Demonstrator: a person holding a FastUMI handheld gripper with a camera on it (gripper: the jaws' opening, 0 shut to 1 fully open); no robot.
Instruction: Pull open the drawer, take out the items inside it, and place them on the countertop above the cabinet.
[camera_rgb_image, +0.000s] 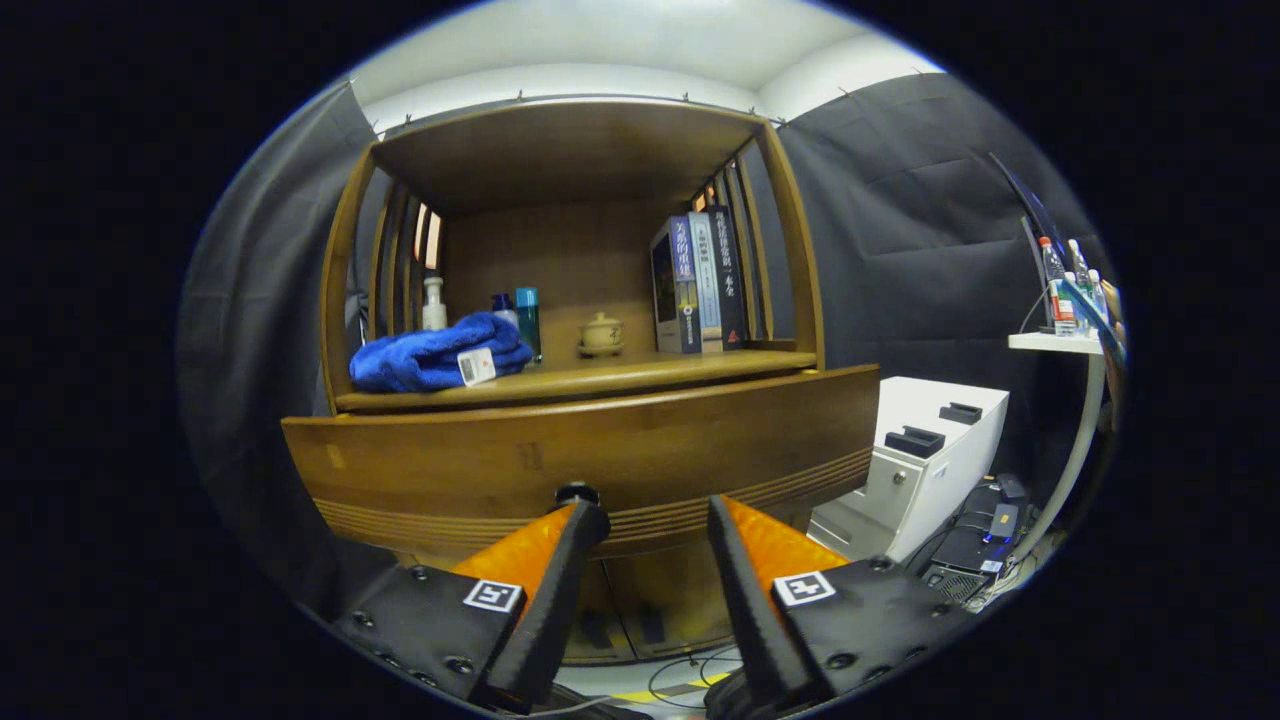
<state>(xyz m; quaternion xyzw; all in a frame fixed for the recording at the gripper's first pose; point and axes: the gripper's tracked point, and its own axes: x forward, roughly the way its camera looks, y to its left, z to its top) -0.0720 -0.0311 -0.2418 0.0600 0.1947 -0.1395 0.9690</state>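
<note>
Reaching stage: we judge the task barely begun; we see the drawer front (600, 455) apparently flush under the counter and nothing lifted out yet.
Cabinet: one wooden cabinet (570, 160) with a roofed shelf bay above the drawer; lower doors show dimly between the fingers.
Drawer: one, wide, grooved along its lower edge, straight ahead of the tongs; its contents are hidden from us, so we cannot count them.
Counter: one wooden counter (640, 375) directly above the drawer, already carrying things, with bare room mid-way.
White unit: one pale box-like cabinet (925, 455) well to the right, on the floor.
Tongs: the tongs (650, 515) stand spread, pinching nothing; we see the left fingertip just under the knob.
Towel: one blue towel (435, 355) on the counter's left part.
Books: we count about three books (700, 280), upright at the right.
Bottles: three bottles (528, 320) behind the towel, as far as we can tell.
Teapot: one small lidded pot (601, 332) mid-counter.
Knob: one dark knob (577, 493) on the drawer front.
Left to do: pulling the drawer, emptying it, setting items on the counter.
</note>
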